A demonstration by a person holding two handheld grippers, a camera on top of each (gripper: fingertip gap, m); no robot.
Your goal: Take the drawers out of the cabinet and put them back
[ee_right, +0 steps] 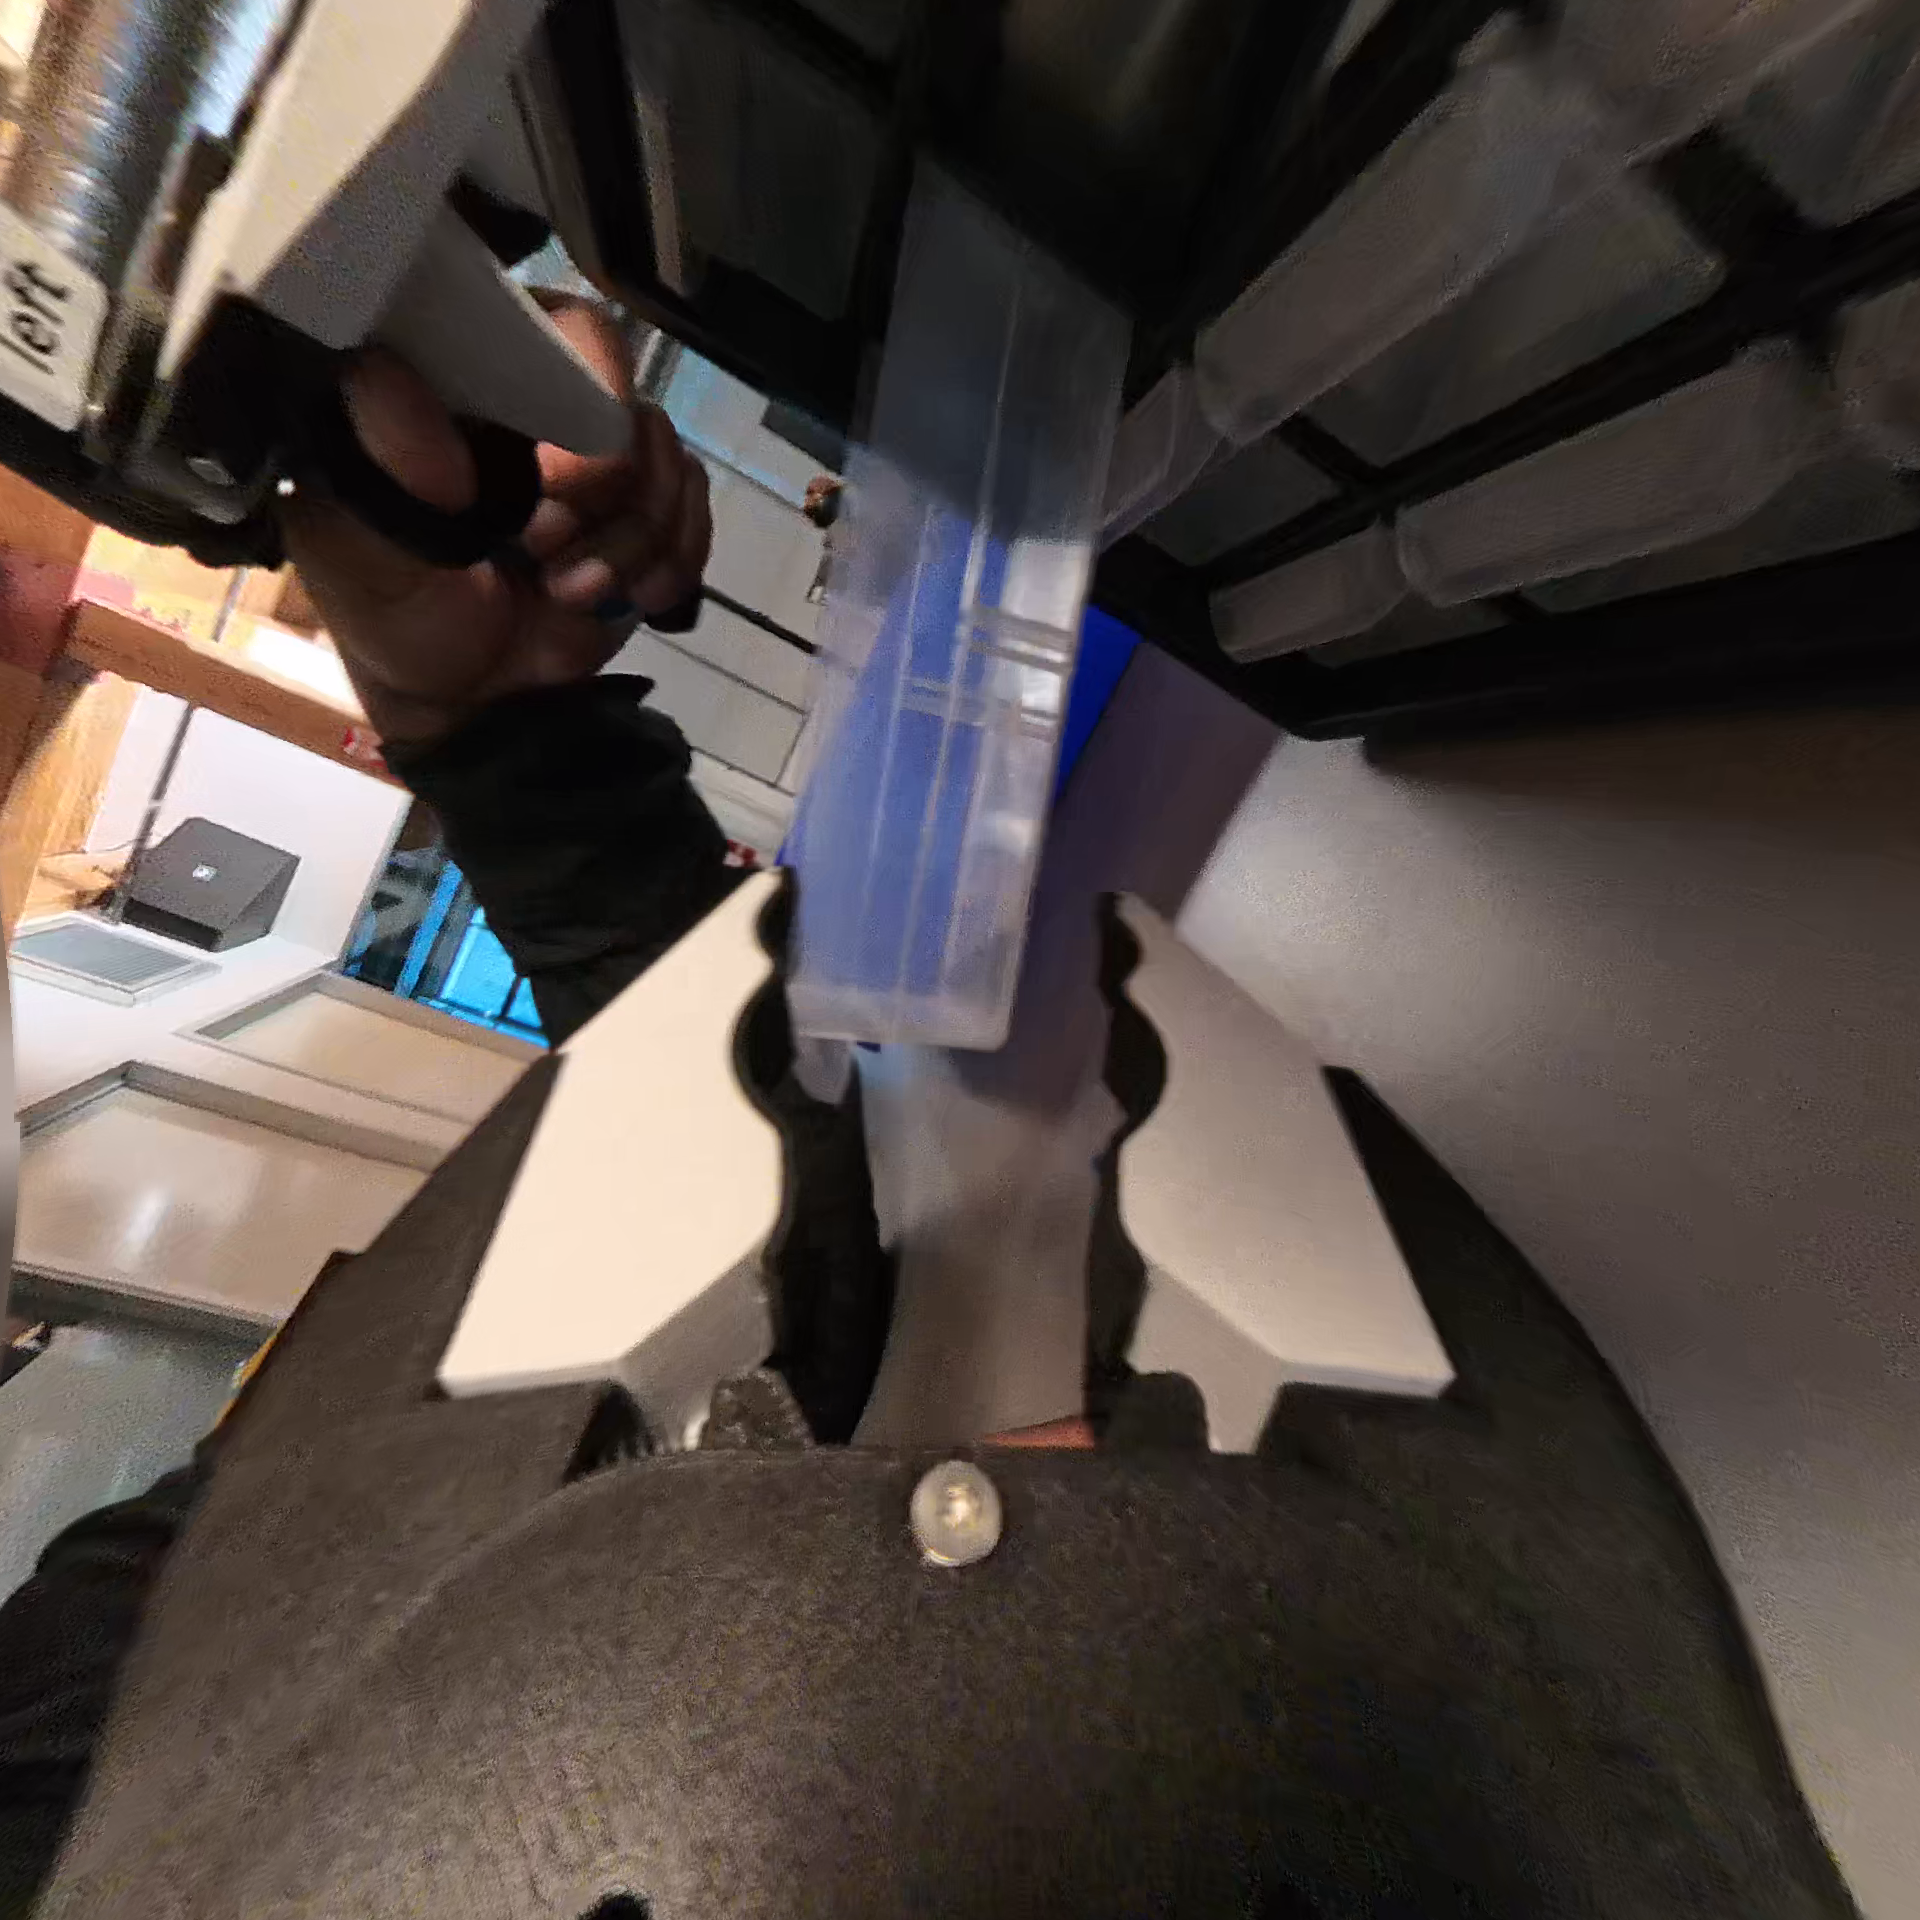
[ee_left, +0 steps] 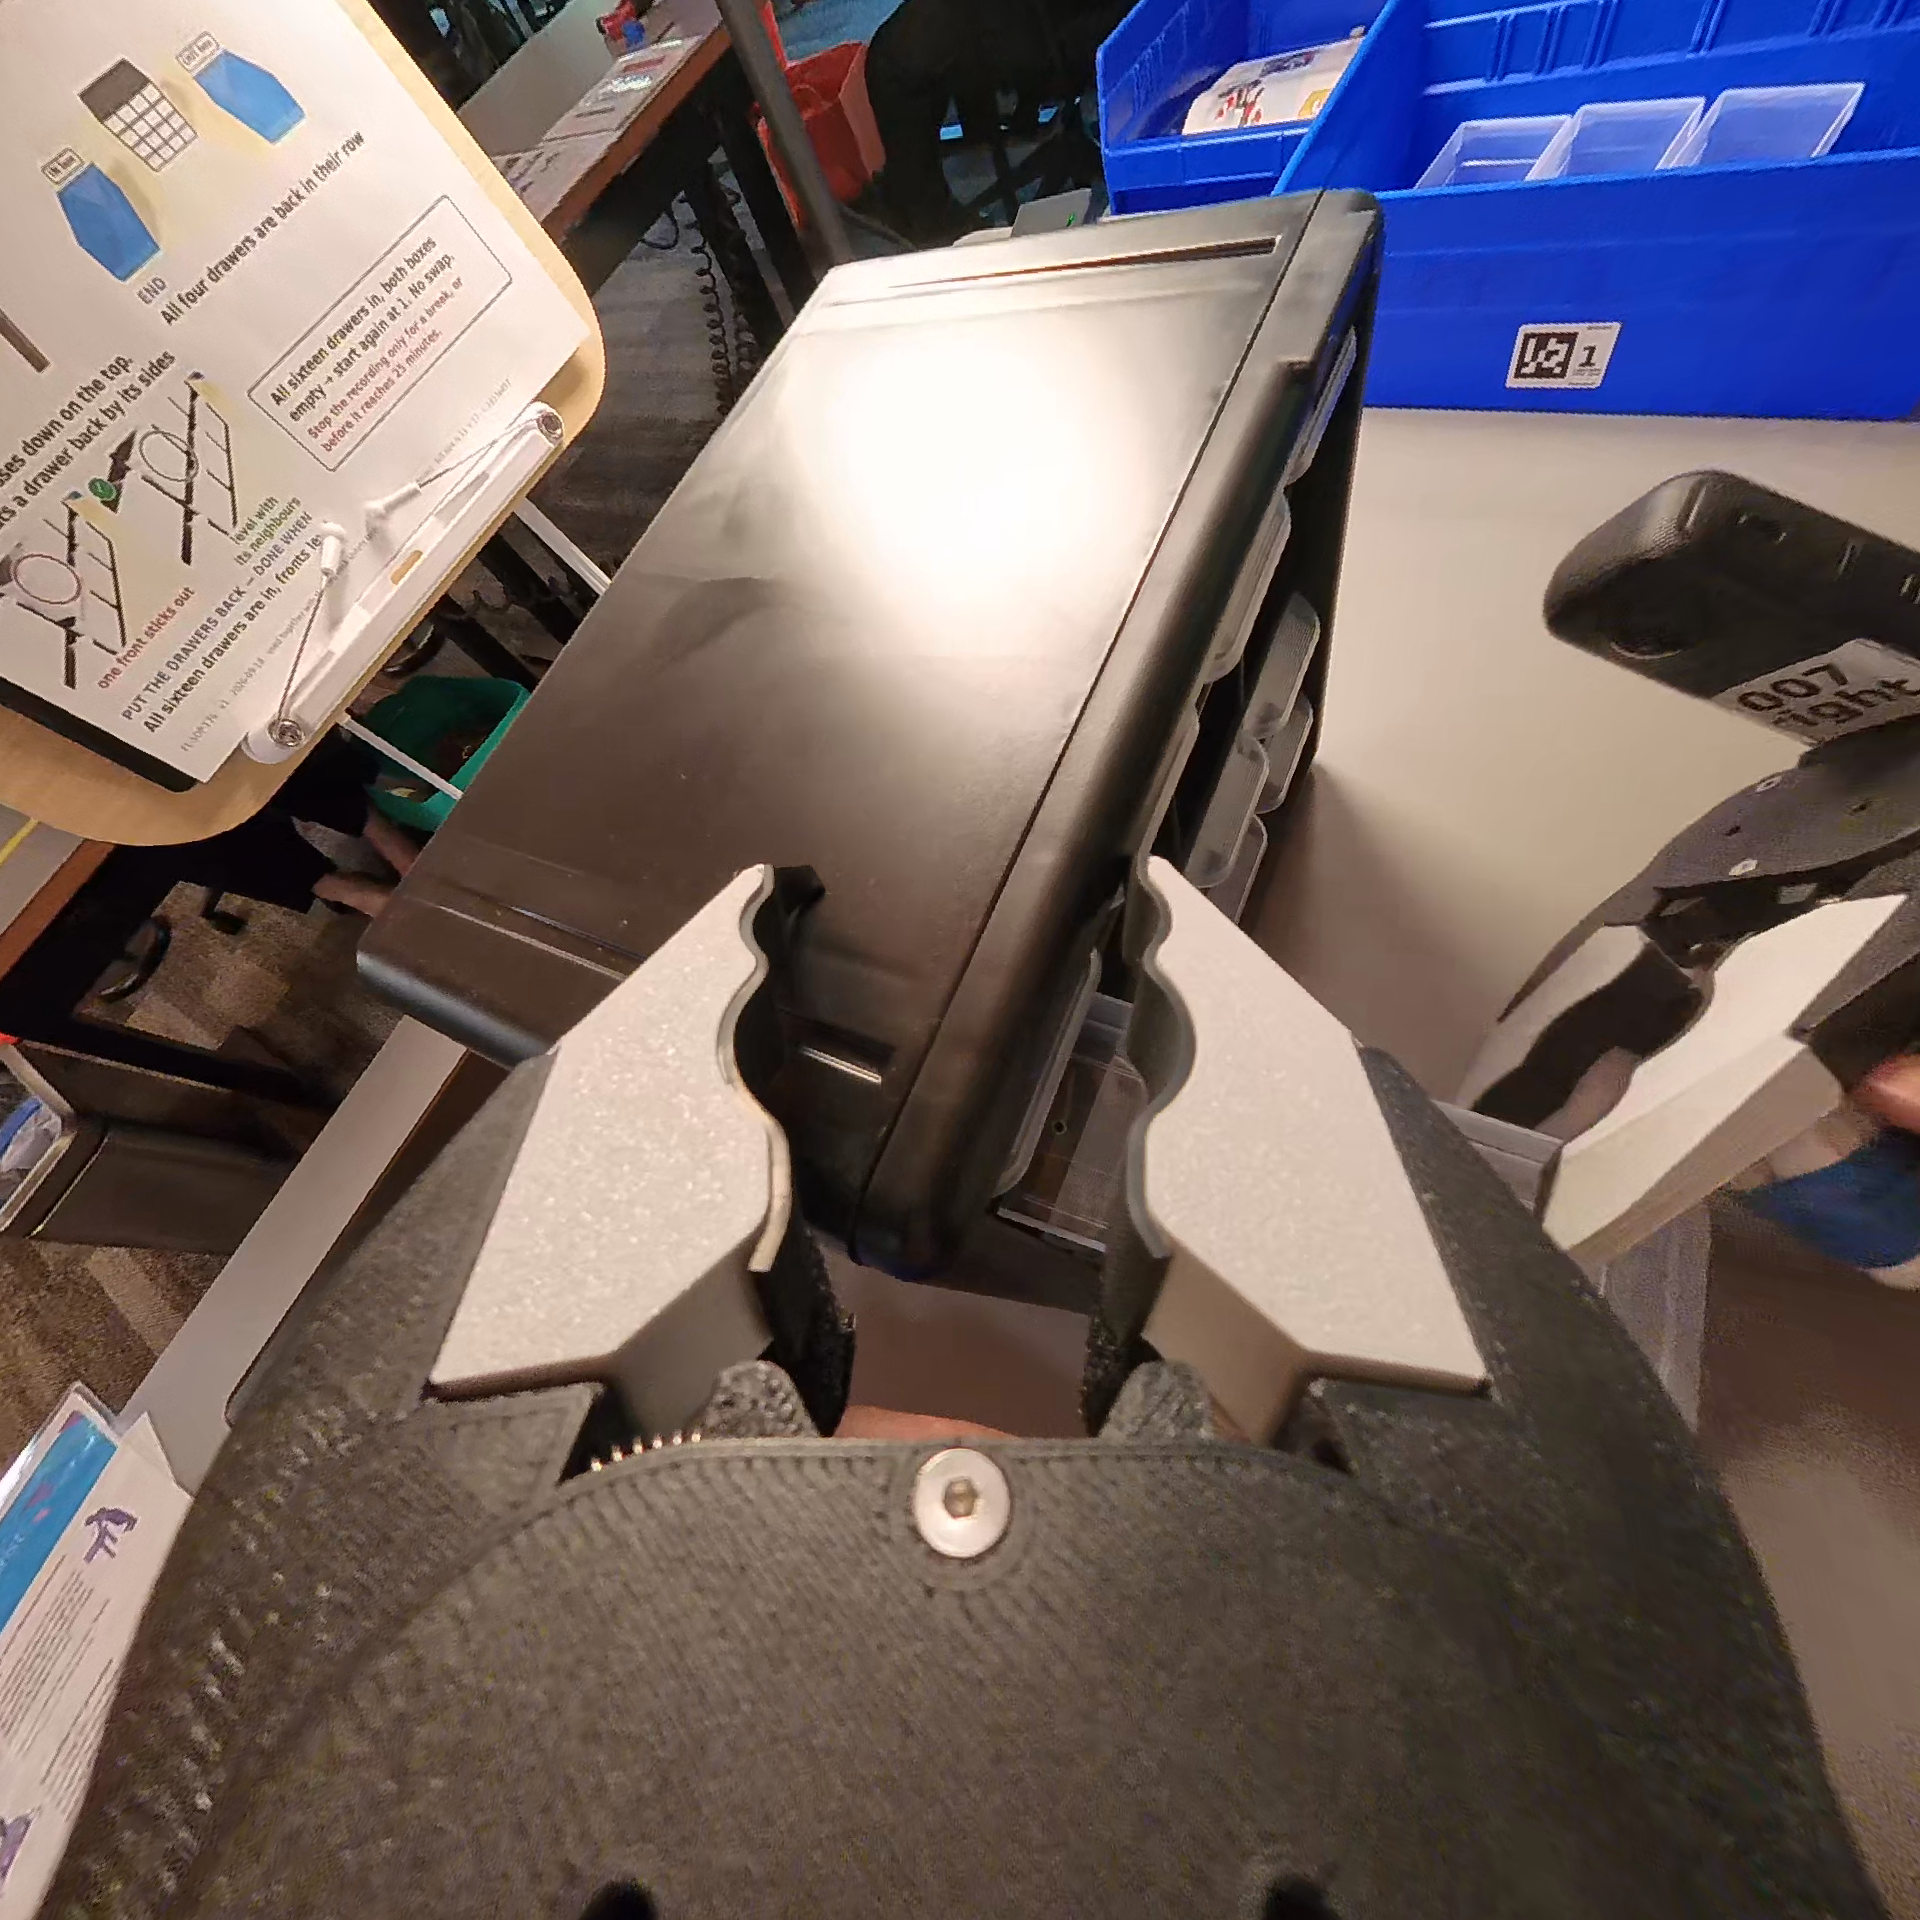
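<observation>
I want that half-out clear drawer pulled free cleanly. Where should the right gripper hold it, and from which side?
Grip the clear drawer at its protruding front end, one finger on each long side wall, approaching straight from the front. It sticks out of the black cabinet, between the right gripper's spread fingers.

Grey tabletop, speckled carpet floor, wooden desks behind

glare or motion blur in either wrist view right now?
Left wrist view: mostly sharp, with a broad glare patch on the black cabinet top; only the right gripper at the edge is slightly smeared. Right wrist view: heavy motion blur on the clear drawer and cabinet drawer fronts; its own fingers stay fairly crisp.
</observation>
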